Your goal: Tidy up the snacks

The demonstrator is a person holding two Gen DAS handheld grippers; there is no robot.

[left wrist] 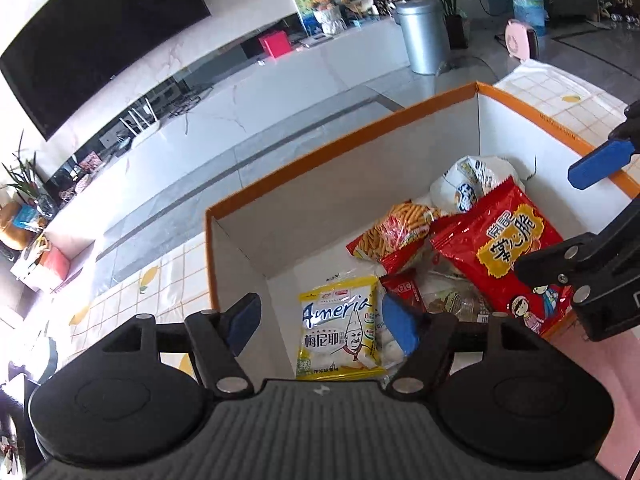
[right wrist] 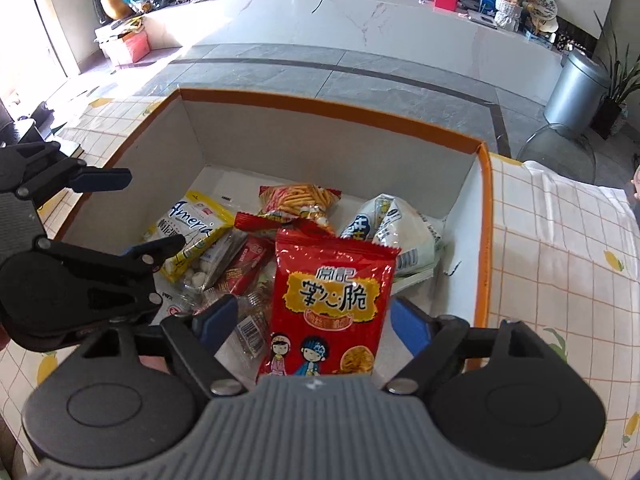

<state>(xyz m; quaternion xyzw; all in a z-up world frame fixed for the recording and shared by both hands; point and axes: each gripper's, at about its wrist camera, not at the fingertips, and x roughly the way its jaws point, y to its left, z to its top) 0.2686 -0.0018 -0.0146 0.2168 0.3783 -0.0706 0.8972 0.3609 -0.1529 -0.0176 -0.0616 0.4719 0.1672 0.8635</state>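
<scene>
An orange-rimmed cardboard box (left wrist: 340, 140) (right wrist: 332, 108) with white inner walls holds several snack packs. A yellow Ameria pack (left wrist: 340, 328) (right wrist: 192, 228) lies at its left. A large red pack with cartoon children (left wrist: 508, 256) (right wrist: 328, 304) lies on top of the pile. A red pack of stick snacks (left wrist: 396, 236) (right wrist: 300, 200) and a white pack (left wrist: 468, 184) (right wrist: 392, 228) lie behind it. My left gripper (left wrist: 320, 320) (right wrist: 120, 208) is open and empty over the box's left side. My right gripper (right wrist: 316, 320) is open over the red pack; it also shows in the left wrist view (left wrist: 560, 216).
The box stands on a table with a lemon-print checked cloth (right wrist: 560, 248) (left wrist: 132, 292). Beyond it are a grey tiled floor, a long white TV bench (right wrist: 360, 24), a metal bin (right wrist: 576, 88) (left wrist: 424, 36) and a clear chair back (right wrist: 560, 152).
</scene>
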